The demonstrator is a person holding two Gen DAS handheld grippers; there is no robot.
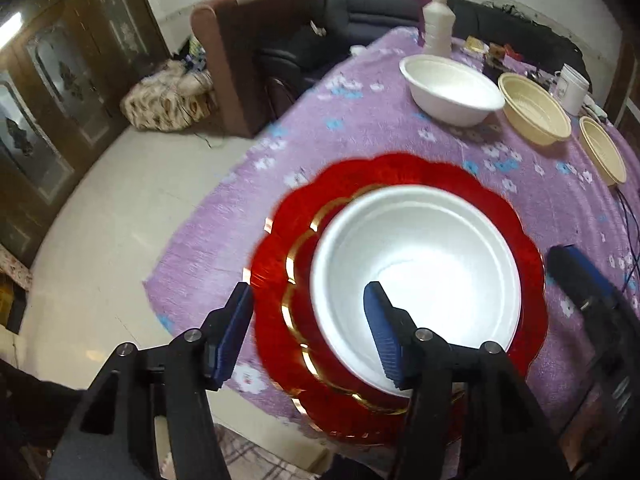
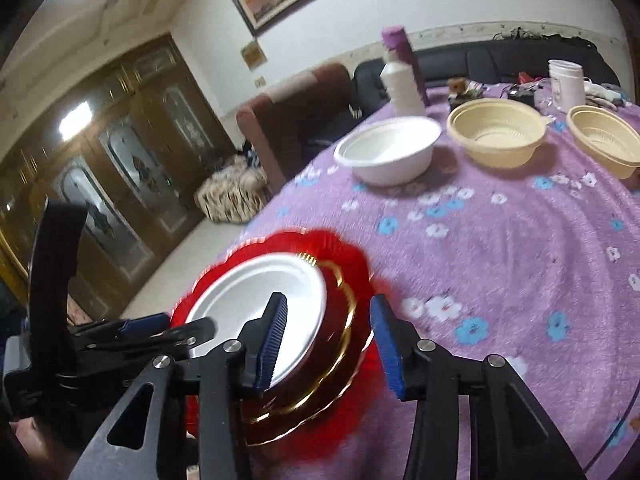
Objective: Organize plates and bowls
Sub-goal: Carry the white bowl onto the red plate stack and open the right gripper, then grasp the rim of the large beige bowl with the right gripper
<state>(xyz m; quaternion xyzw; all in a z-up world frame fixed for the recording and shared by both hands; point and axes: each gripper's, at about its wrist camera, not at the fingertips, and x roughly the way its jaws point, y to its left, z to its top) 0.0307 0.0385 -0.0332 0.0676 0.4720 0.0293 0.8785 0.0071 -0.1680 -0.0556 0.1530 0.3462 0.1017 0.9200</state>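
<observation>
Red and glossy, the scalloped gold-trimmed plate (image 1: 400,184) lies flat near the edge of the fuzzy purple floral cloth (image 1: 360,120) in the left wrist view, a smooth white foam bowl (image 1: 416,264) sitting mouth-up in it – the left gripper (image 1: 308,336) stands open, one pad outside the plate's rim, one over the bowl. From the right wrist, the right gripper (image 2: 330,348) is open too (rim between its pads, untouched); another white bowl (image 2: 388,148) and two ribbed cream bowls (image 2: 496,132) sit well apart across the cloth.

a bowl (image 1: 416,264) sits in my plate (image 1: 352,184) at the near edge of the desk (image 1: 360,128); farther back three bowls stand in a row, one (image 1: 452,92) leftmost, then another (image 1: 536,108), then the last (image 1: 602,148), with a bottle (image 1: 438,26) behind the leftmost
</observation>
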